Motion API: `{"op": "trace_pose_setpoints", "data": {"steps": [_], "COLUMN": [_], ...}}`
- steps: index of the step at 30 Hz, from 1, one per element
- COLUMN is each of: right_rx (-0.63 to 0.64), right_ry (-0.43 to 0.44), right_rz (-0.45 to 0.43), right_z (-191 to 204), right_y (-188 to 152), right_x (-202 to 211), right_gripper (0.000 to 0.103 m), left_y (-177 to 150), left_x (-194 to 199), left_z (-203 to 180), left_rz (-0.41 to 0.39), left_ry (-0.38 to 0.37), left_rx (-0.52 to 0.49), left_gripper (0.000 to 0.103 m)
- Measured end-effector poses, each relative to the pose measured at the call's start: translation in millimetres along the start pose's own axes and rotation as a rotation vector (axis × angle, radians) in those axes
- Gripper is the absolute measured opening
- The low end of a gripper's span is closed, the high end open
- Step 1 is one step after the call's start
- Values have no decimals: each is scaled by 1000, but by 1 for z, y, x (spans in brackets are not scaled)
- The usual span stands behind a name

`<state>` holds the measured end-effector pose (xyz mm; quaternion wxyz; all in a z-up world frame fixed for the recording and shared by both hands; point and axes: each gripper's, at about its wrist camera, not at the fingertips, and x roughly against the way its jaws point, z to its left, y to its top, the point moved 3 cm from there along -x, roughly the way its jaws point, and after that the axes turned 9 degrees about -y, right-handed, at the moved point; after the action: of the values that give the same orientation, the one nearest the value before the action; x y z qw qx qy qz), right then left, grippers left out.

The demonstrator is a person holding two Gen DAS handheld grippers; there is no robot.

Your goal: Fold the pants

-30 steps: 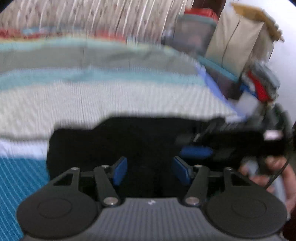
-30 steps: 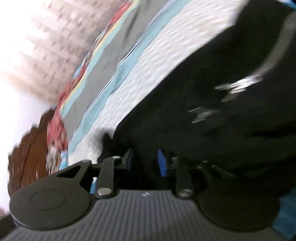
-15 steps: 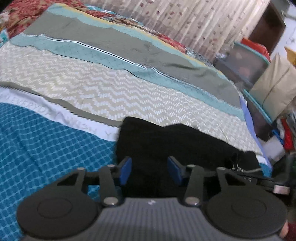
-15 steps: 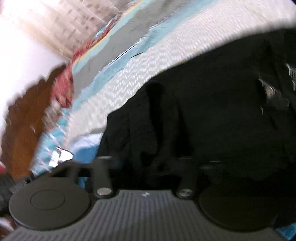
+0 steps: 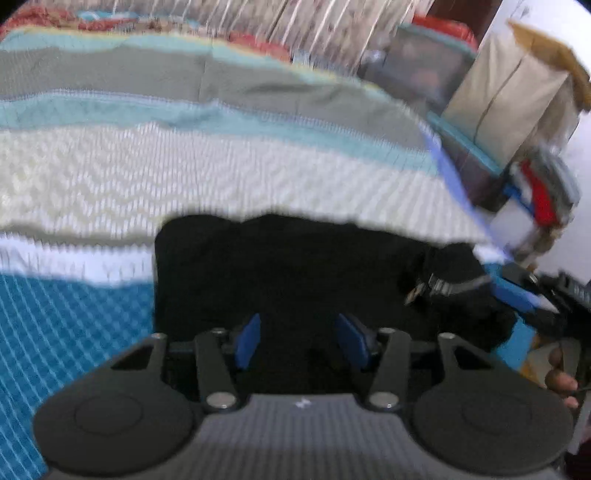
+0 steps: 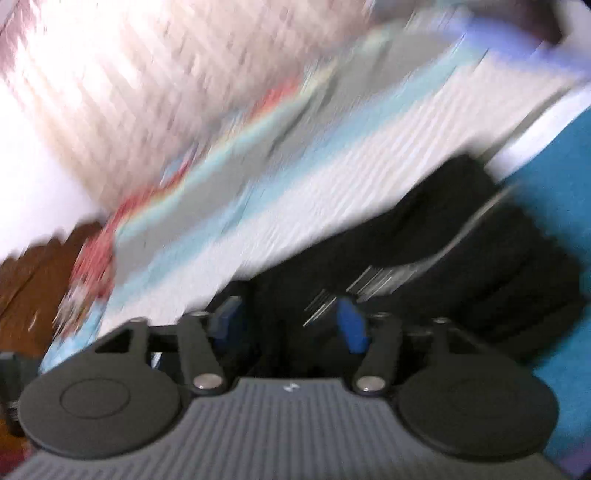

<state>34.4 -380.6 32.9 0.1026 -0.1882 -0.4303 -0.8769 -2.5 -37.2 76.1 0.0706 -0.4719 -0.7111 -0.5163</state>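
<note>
The black pants [image 5: 295, 266] lie folded in a compact bundle on the striped bedspread [image 5: 184, 177], a silvery trim [image 5: 447, 284] showing at their right end. My left gripper [image 5: 300, 341] hovers over their near edge; its jaws are opening and the blue pads press on nothing. In the right wrist view, which is badly blurred, the pants [image 6: 480, 258] sit ahead and to the right. My right gripper [image 6: 290, 325] is opening just short of them, with dark cloth behind the gap but none pinched. That gripper's tip [image 5: 535, 295] and a hand [image 5: 557, 376] also show at the left view's right edge.
The bed's right edge [image 5: 458, 184] drops to stacked storage boxes [image 5: 424, 70], a tan bag [image 5: 509, 96] and a pile of clothes [image 5: 543, 188]. A patterned curtain [image 5: 295, 18] hangs behind the bed. A brown wooden headboard [image 6: 33, 277] is at the far left.
The right gripper let go of the black cloth, drew back and rolled, and its pads spread wide. The left gripper's pads narrowed, then widened, while its view swung right.
</note>
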Motion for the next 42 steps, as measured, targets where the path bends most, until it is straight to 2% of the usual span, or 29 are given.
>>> {"op": "trace_pose_setpoints", "data": {"steps": [2, 5, 8, 11, 12, 13, 14, 16, 18, 20, 21, 24, 26, 28, 29, 30, 33, 35, 38, 42], "right_rx": [-36, -115, -169, -213, -213, -200, -186, -167, -135, -130, -143, -200, -231, -270, -268, -243, -140, -42, 107, 312], "right_ry": [-91, -195, -211, -185, -177, -195, -211, -182, -169, -158, -151, -120, -100, -73, -64, -63, -47, -58, -83, -108], "right_rz": [-70, -78, -49, 2, 28, 53, 60, 34, 20, 29, 35, 50, 57, 72, 81, 85, 52, 24, -22, -75], "right_z": [-32, -66, -76, -87, -87, -87, -79, -77, -75, -76, -80, -92, -98, -103, -102, -100, -82, -65, -35, 10], "right_y": [15, 16, 4, -4, -7, -10, -10, -11, -10, -12, -13, -17, -18, -18, -16, -14, -8, -5, -4, -12], "right_x": [17, 18, 7, 2, 1, -2, 1, 12, 17, 14, 12, 12, 11, 9, 10, 10, 19, 27, 36, 44], "right_gripper": [75, 77, 77, 75, 67, 31, 26, 25, 25, 25, 25, 32, 39, 39, 33, 28, 24, 24, 24, 23], "left_y": [14, 30, 39, 42, 45, 47, 51, 59, 66, 72, 75, 77, 73, 66, 64, 61, 53, 51, 53, 60], "left_x": [1, -7, -22, -34, -39, -43, -48, -60, -77, -102, -118, -164, -193, -216, -225, -233, -252, -254, -250, -236], "left_z": [-5, -16, -32, -53, -61, -67, -76, -96, -119, -146, -160, -195, -214, -231, -237, -241, -252, -257, -262, -254], "left_rz": [-18, -13, 14, 43, 51, 56, 61, 72, 90, 131, 156, 253, 320, 360, 380, 404, 486, 510, 524, 537], "left_ry": [-2, -39, -64, -85, -88, -87, -87, -103, -122, -155, -168, -211, -239, -236, -229, -219, -190, -185, -168, -157], "left_rx": [-8, 8, 4, -22, -42, -59, -78, -117, -168, -225, -245, -234, -222, -243, -252, -256, -270, -290, -327, -309], "left_gripper": [49, 50, 50, 50, 50, 50, 50, 50, 55, 65, 66, 67, 72, 76, 76, 77, 84, 94, 97, 97]}}
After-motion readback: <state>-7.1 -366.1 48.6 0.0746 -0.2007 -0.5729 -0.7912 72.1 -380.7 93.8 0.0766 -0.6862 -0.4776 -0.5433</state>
